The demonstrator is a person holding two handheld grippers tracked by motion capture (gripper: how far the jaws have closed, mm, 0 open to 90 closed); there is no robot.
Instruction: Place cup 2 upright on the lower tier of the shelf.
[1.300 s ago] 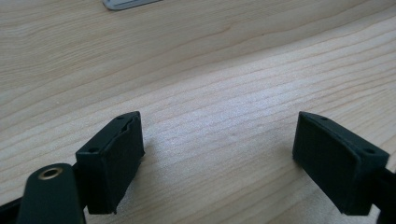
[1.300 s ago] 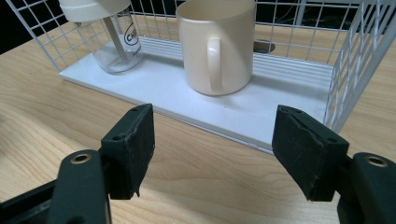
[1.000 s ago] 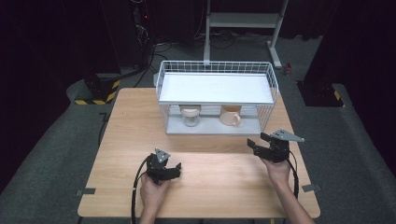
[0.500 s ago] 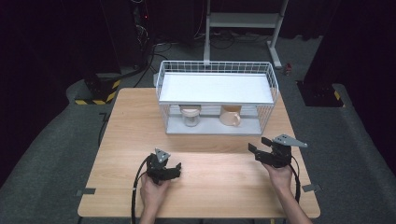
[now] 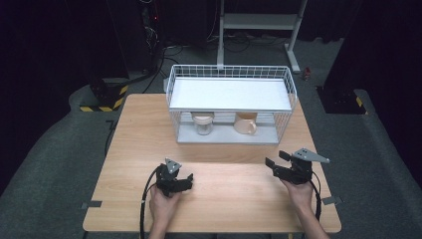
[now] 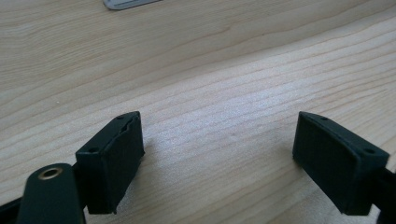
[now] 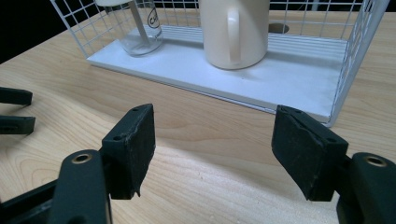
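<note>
Mug (image 7: 235,31), top centre, looks rigid, weighty, smooth-glazed, best gripped across its handle; right tool (image 7: 215,151) spread, empty.

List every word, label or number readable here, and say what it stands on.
"C": start of a round black mark on the glass jar in the wire rack; the rest is hidden behind a wire and cannot be read.
Cream mug: no text showing.
High view: nothing large enough to read.

The right tool (image 5: 276,163) has drawn slightly back from the wire rack (image 5: 230,105).
</note>
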